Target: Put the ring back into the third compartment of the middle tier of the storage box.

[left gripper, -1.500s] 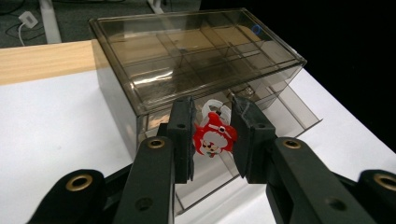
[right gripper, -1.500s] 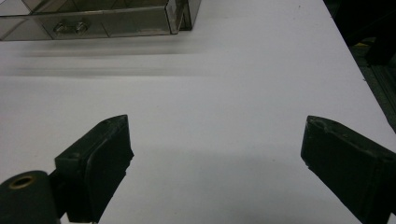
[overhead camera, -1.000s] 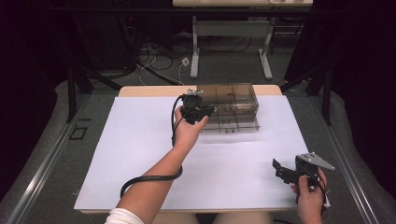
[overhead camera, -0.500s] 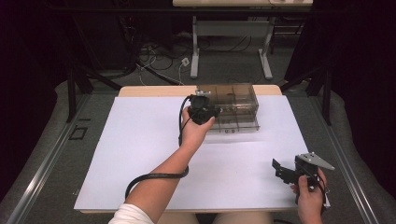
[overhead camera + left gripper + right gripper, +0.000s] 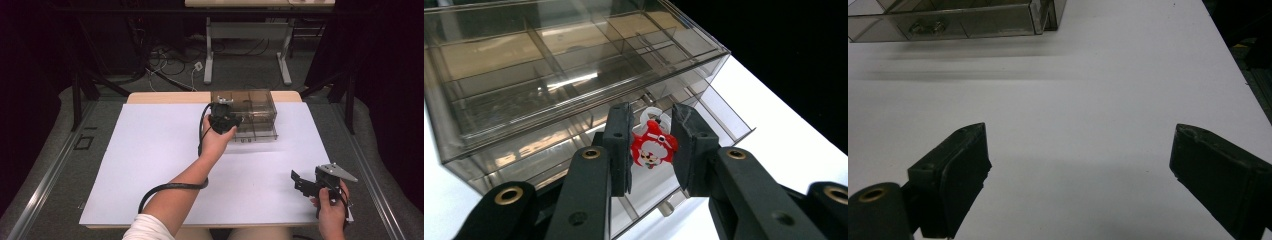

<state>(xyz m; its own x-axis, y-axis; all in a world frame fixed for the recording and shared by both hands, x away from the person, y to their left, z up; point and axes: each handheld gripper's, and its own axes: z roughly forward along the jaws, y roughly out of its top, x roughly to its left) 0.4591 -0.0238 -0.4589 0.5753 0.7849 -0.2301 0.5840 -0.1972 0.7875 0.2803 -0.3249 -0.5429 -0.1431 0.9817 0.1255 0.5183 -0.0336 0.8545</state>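
Note:
In the left gripper view a small red and white Santa charm (image 5: 653,148) with a white loop on top sits pinched between the two black pads of my left gripper (image 5: 651,145). It hangs over the pulled-out lower drawer (image 5: 704,125) of a smoky clear drawer box (image 5: 549,65). From the high view the left gripper (image 5: 223,119) is at the box's (image 5: 250,107) front left. My right gripper (image 5: 300,181) rests near the table's front right, its jaws wide apart with bare white table between them (image 5: 1078,165).
The white tabletop (image 5: 150,150) spreads wide to the left and front of the box. The left gripper's black cable (image 5: 170,187) loops across the table by the forearm. Dark floor, cables and table legs lie beyond the far edge.
The left hand has moved right and a little nearer, from the box's left corner to over its open lower drawer. The right hand has stayed still.

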